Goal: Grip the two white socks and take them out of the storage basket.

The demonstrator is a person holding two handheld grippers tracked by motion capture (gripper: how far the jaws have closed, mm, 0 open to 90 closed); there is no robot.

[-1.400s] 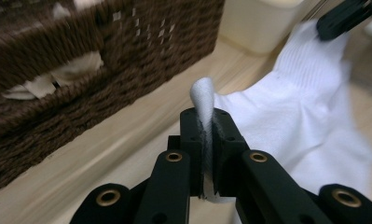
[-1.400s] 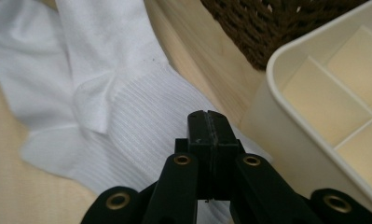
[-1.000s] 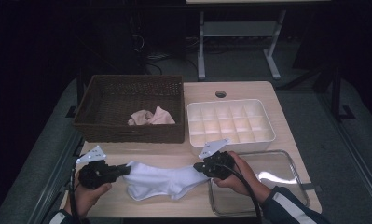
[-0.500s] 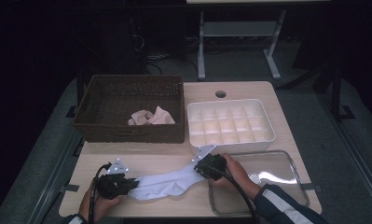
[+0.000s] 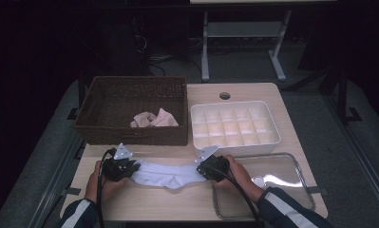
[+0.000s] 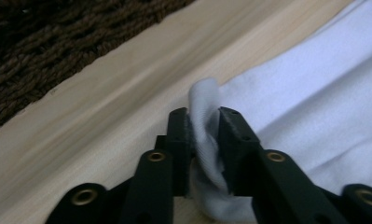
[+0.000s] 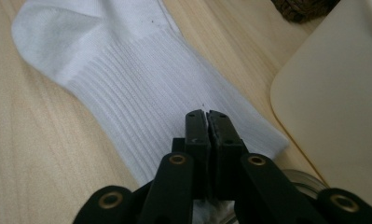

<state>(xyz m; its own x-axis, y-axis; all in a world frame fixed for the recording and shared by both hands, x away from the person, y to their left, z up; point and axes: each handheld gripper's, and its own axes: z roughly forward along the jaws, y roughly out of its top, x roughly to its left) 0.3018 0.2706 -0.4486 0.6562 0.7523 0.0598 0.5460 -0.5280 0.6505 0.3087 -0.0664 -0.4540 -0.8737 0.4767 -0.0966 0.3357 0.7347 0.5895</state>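
The sock (image 5: 165, 174) is white knitted cloth, matt, ribbed along the leg and finer and smoother at the foot. The counter (image 5: 253, 92) is pale wood with a visible grain and a smooth, dull finish. The basket (image 5: 130, 135) is dark brown woven wicker, rough and matt, and the crumpled garment (image 5: 154, 118) in it is soft pinkish cloth. The divided tray (image 5: 234, 142) is cream plastic, smooth with a faint sheen. The lid (image 5: 282, 171) is clear, glossy plastic. The left claw (image 6: 204, 135) and right claw (image 7: 207, 128) are matt black plastic with brass-coloured metal rivets.
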